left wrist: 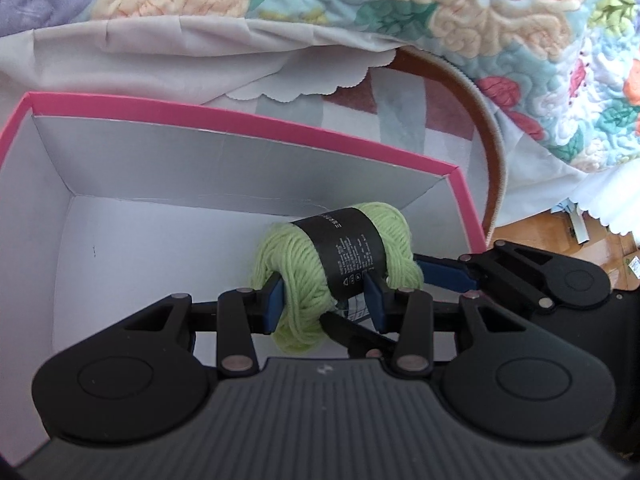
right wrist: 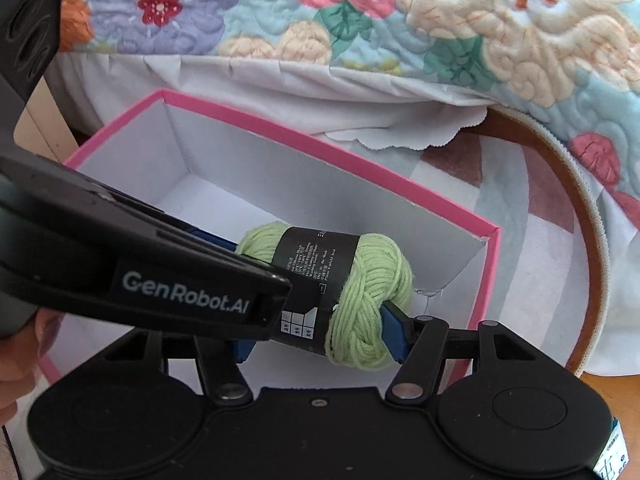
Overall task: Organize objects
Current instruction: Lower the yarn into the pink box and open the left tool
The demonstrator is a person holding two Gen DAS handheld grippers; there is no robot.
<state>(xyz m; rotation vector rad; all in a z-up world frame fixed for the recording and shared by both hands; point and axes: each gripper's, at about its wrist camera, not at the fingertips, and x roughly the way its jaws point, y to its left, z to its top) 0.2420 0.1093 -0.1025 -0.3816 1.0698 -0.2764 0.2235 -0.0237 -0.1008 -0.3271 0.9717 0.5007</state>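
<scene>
A light green yarn skein [left wrist: 304, 264] with a black paper label hangs inside the open pink box [left wrist: 240, 120], just above its white floor near the right wall. My left gripper [left wrist: 324, 304] is shut on the skein, its blue pads pressing across the left half. In the right wrist view my right gripper [right wrist: 320, 340] is shut on the same skein [right wrist: 368, 276] along its length, with one blue fingertip [right wrist: 394, 332] against the right end. The other right fingertip is partly hidden behind the left gripper's body [right wrist: 180, 292]. The right gripper's finger [left wrist: 444, 274] also shows in the left wrist view.
A floral quilt [left wrist: 500, 20] and a white sheet [left wrist: 160, 56] hang behind the pink box [right wrist: 320, 140]. The box stands on a round striped rug with a brown edge [left wrist: 492, 148]. Wooden floor [left wrist: 540, 232] shows at the right. A person's hand [right wrist: 16, 360] is at the left edge.
</scene>
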